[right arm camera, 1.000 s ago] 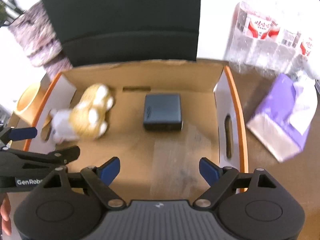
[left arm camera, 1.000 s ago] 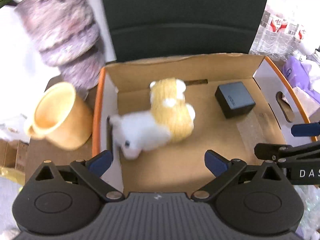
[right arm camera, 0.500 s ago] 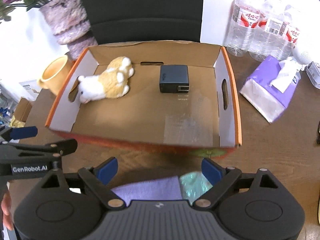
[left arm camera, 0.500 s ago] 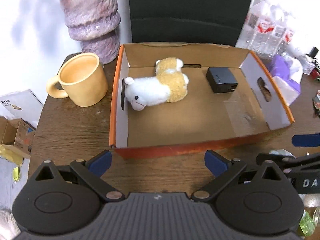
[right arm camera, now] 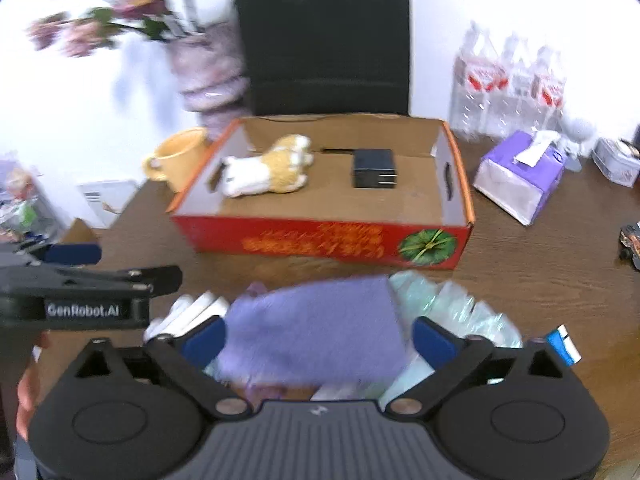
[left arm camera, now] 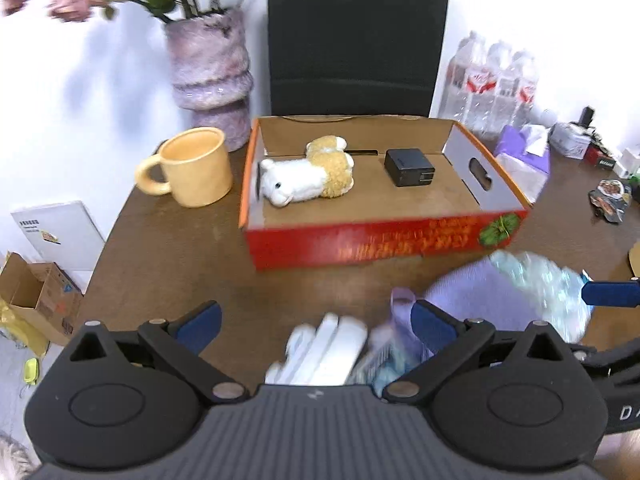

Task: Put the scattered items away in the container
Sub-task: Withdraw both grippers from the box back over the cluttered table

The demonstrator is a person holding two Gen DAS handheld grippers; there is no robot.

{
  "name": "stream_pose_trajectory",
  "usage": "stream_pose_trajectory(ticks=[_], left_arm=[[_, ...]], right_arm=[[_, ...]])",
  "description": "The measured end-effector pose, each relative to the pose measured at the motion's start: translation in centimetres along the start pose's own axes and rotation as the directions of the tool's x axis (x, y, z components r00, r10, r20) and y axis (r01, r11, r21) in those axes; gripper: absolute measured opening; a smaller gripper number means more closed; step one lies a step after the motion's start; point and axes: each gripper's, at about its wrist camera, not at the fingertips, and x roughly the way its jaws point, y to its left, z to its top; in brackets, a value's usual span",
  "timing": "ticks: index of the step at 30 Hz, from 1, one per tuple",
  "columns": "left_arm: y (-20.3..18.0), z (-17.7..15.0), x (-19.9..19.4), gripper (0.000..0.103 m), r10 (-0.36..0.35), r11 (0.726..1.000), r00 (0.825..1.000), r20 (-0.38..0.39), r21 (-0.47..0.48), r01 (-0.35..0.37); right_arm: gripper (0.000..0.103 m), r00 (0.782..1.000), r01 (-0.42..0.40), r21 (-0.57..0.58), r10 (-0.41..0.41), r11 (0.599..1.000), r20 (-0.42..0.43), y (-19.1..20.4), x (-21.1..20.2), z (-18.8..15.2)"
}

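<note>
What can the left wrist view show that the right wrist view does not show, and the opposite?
Only left wrist view: an open brown carton on the floor.

Only right wrist view: the left gripper's side label and a small blue-and-white item.

Both: the red cardboard box holding a white-and-tan plush toy and black charger block, and a yellow mug.

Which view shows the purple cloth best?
The right wrist view: the purple cloth lies whole between the open right gripper's fingers. In the left wrist view it is blurred and partly hidden behind a finger.
</note>
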Motion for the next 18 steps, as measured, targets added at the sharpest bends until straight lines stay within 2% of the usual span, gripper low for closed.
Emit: stream_pose_trajectory(ticks=[3, 6, 10, 14, 18], left_arm=[[0.2, -5.0, -1.8, 0.103, 0.004, 0.999, 0.998, 0.063, -0.033, -0.002], [0.4, -10.5, -2.7, 0.103, -0.027, 0.996, 0.994, 0.109, -0.078, 0.036], [0.6, -15.6, -4.9, 0.103, 0.031, 0.995, 0.974, 0.223, -0.103, -0.008], [0.0, -17.6, -5.1, 0.103, 0.018, 0.996, 0.967, 0.255, -0.087, 0.004], [-1.1, -18.2, -3.7, 0.103, 0.029, 0.998, 0.975, 0.22, -0.052, -0.018]], right_arm=[[0.103, 0.997, -0.019, -0.026, 0.021, 0.999, 0.074, 0.7, -1.5, -4.6], [0.103, 0.991, -0.015, -0.037, 0.02, 0.999, 0.136, 0.9, -2.3, -9.4], [0.102, 0.981, 0.023, -0.059, -0.011, 0.998, 0.195, 0.9, -3.0, -14.9], [0.102, 0.965, 0.033, -0.035, -0.022, 0.999, 0.263, 0.3, -2.9, -18.1], [0.101, 0.967, 0.071, -0.013, -0.065, 0.997, 0.245, 0.1, -1.6, -18.9]])
